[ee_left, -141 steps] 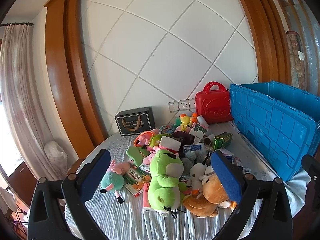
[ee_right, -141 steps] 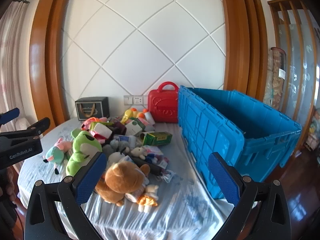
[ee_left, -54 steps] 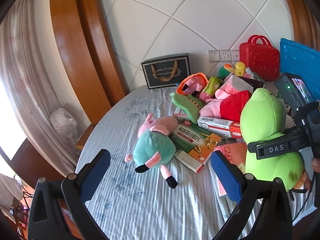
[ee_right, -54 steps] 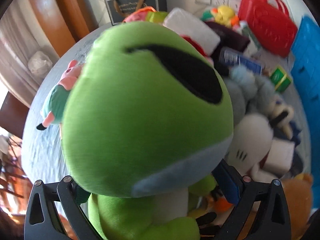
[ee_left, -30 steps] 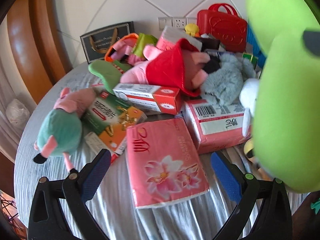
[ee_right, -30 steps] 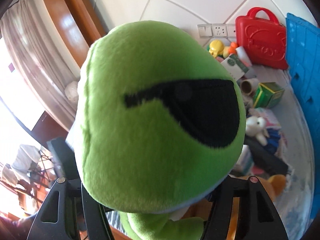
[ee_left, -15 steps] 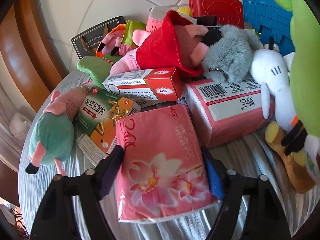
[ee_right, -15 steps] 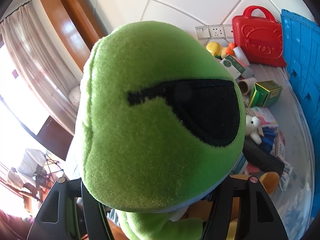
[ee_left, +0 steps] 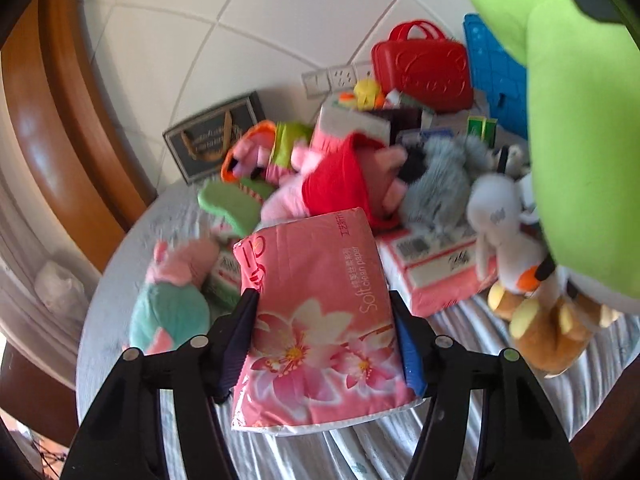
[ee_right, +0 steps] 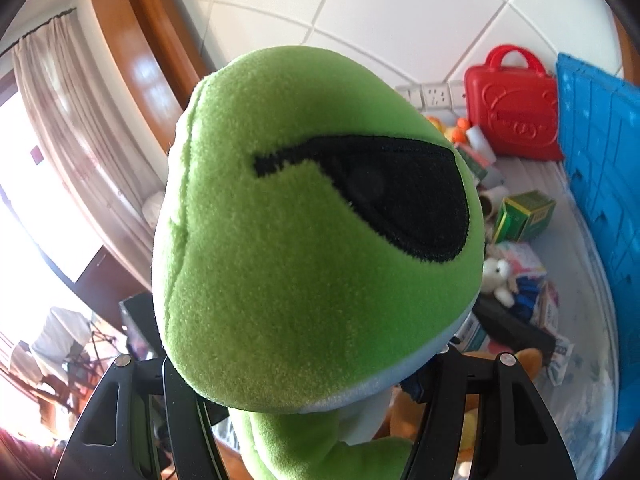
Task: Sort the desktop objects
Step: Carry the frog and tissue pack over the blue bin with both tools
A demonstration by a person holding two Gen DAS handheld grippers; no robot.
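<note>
Left wrist: left tool (ee_left: 322, 340) pinches pink tissue pack (ee_left: 316, 304); right tool (ee_right: 316, 392) clamps green plush frog (ee_right: 304, 240).

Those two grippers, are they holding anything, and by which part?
Left gripper clamps the pink tissue pack by its long sides. Right gripper grips the green frog plush just below its head.

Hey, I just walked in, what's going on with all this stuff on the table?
A person is sorting a cluttered table with a handheld gripper in each hand. The left gripper is shut on a pink tissue pack, apparently raised off the striped tablecloth. The right gripper is shut on a green frog plush, held up in the air. A pile of toys and boxes remains, with an open blue crate at the table's right edge.
</note>
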